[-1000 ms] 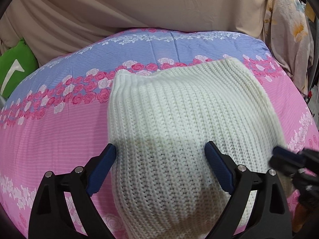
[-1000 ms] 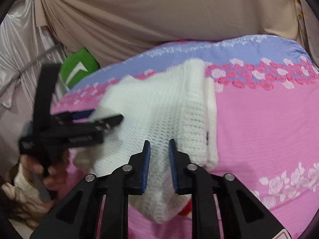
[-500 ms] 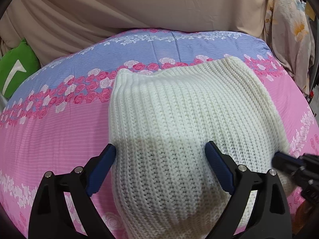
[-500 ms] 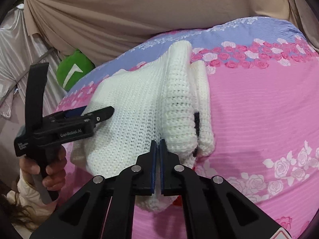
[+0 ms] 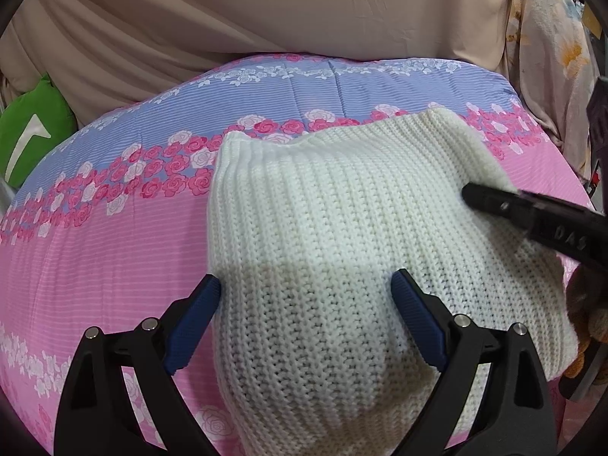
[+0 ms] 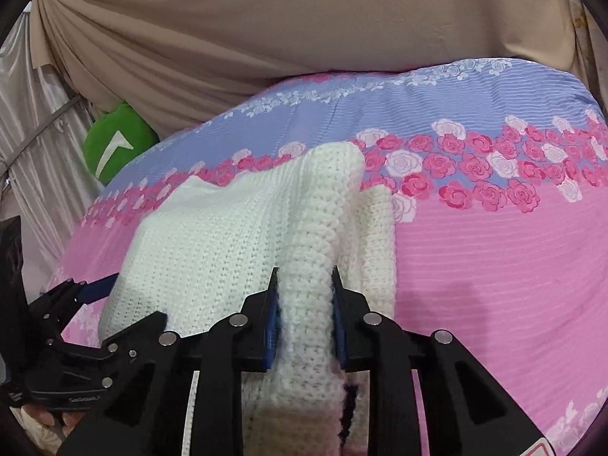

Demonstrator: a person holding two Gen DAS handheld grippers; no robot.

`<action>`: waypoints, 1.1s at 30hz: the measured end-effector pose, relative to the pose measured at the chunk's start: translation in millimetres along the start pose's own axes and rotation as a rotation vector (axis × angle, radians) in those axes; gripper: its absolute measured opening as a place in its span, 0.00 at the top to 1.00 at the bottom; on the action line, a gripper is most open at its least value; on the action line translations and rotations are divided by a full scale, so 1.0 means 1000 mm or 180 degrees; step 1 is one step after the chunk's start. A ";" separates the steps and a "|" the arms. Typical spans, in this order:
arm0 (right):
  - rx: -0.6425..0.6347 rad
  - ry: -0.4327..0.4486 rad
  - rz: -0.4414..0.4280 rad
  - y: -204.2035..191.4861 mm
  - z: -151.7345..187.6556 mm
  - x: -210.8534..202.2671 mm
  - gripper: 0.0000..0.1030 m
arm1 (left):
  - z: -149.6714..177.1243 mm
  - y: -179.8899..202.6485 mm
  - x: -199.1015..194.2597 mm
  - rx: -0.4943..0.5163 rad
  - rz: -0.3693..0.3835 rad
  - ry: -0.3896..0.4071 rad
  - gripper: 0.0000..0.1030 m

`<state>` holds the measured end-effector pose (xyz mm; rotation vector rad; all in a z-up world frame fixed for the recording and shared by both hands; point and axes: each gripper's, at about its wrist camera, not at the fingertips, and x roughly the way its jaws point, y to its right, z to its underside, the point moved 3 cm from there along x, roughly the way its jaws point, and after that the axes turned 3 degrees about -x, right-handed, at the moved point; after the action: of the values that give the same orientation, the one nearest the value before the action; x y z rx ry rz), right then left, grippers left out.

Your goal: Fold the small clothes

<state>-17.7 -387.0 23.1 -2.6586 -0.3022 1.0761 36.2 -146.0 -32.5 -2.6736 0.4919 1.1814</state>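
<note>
We see one cream-white chunky-knit garment (image 5: 342,258), folded, lying on the pink and lilac rose-printed quilt (image 5: 95,250); its long axis runs from the near edge of the bed, by the grippers, away toward the lilac band, and its ribbed hem end points toward that far band, where it rises into two small peaks; in the right wrist view a thick rolled fold (image 6: 323,235) runs along the garment's right side, parallel to that axis, with a flatter layer just beside it on the quilt.

The left gripper (image 5: 306,304) stands wide apart over the garment's near end; one blue-padded finger sits at the knit's left edge and the other over its surface, and whether either pad actually touches the knit we cannot tell; nothing is clamped.

The right gripper (image 6: 306,304) straddles the rolled fold; its jaws have just been opening, and the fold lies between the pads with the knit touching both; whether they still pinch it or merely rest against it we cannot tell.

We count one garment, two grippers, one quilt, one green cushion with a white mark (image 6: 116,146) at the far left of the bed, and one beige draped cloth (image 5: 266,11) behind.
</note>
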 end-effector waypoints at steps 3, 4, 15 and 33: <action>0.0061 0.0202 -0.0089 0.001 -0.006 -0.018 0.85 | -0.001 0.000 0.001 -0.0001 0.0006 -0.0005 0.11; 0.0094 0.0134 -0.0061 0.006 -0.004 -0.012 0.85 | -0.001 0.000 0.002 0.0001 0.0002 -0.0004 0.11; 0.0176 0.0131 0.0108 0.003 0.007 -0.018 0.79 | -0.003 0.001 0.004 0.0007 -0.0014 -0.0011 0.10; 0.0067 0.0025 0.0399 0.002 0.046 -0.053 0.48 | -0.006 -0.037 -0.036 -0.0349 0.0221 0.0109 0.08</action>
<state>-86.7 -397.0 24.8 -2.6928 -0.1234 1.0986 31.3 -104.9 -1.2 -2.7946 0.5448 1.2166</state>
